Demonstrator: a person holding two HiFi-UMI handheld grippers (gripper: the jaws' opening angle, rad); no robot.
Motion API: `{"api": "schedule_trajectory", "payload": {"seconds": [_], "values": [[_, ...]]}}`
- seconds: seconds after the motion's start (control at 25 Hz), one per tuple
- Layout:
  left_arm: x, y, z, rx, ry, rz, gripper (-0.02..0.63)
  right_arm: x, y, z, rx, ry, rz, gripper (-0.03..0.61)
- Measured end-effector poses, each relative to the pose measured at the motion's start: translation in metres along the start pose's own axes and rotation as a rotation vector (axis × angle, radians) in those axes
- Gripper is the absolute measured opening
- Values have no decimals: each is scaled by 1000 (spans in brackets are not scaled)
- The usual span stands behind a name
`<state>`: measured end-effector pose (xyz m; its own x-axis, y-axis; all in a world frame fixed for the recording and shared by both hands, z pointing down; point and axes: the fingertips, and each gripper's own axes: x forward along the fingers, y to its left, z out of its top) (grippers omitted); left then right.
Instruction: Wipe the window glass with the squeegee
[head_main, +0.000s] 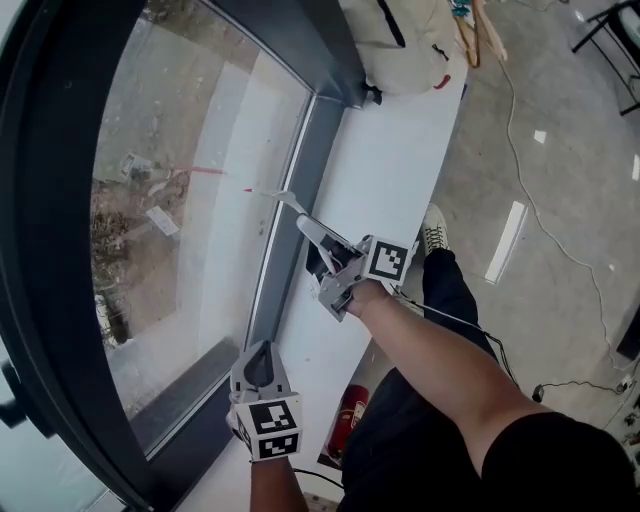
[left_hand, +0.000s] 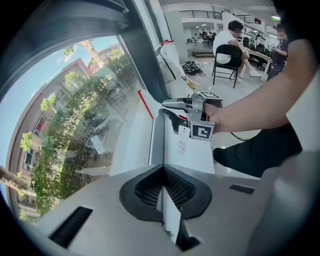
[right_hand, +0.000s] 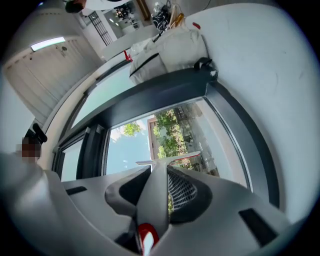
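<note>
The window glass (head_main: 170, 200) fills the left of the head view, framed in dark metal, and shows in the left gripper view as glass (left_hand: 75, 125) over trees and buildings. My right gripper (head_main: 318, 235) is shut on the squeegee (head_main: 285, 200) above the white sill (head_main: 400, 160), and the white and red blade lies at the glass by the lower frame. In the right gripper view the grey handle (right_hand: 154, 200) runs between the jaws of the right gripper (right_hand: 159, 167) to the T-shaped blade. My left gripper (head_main: 262, 352) hangs lower by the sill, shut, left gripper (left_hand: 162, 171) pointing along the sill.
A beige bag (head_main: 400, 40) lies on the far end of the sill. A red fire extinguisher (head_main: 350, 412) stands under the sill by my legs. Cables (head_main: 520, 170) trail over the grey floor. People sit at desks (left_hand: 230, 40) far behind.
</note>
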<state>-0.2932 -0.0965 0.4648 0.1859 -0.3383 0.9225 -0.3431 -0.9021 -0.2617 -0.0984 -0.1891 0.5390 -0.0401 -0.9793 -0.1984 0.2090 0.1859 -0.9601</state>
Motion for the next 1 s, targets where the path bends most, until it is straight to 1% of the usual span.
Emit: {"api": "schedule_trajectory", "payload": {"seconds": [0.2,0.32,0.52,0.64,0.72,0.84,1.0], "values": [[25,-4,44,53,3,-21,2,14,0,84,-26,-108,18,91],[38,-4,67,80,-4,-28,0,22,-1,125,-43,-166,33,91],[61,-2,95,90,-10,-18,1,45,-12,179,-93,-187,42,91],[78,-3,108,85,5,-11,0,62,-24,204,-102,-176,43,91],[87,-6,113,108,17,-6,2,71,-28,214,-102,-173,51,91],[89,-14,116,145,20,-9,0,77,-30,216,-97,-172,59,91],[92,-20,123,153,18,-17,2,80,-37,223,-90,-179,54,91]]}}
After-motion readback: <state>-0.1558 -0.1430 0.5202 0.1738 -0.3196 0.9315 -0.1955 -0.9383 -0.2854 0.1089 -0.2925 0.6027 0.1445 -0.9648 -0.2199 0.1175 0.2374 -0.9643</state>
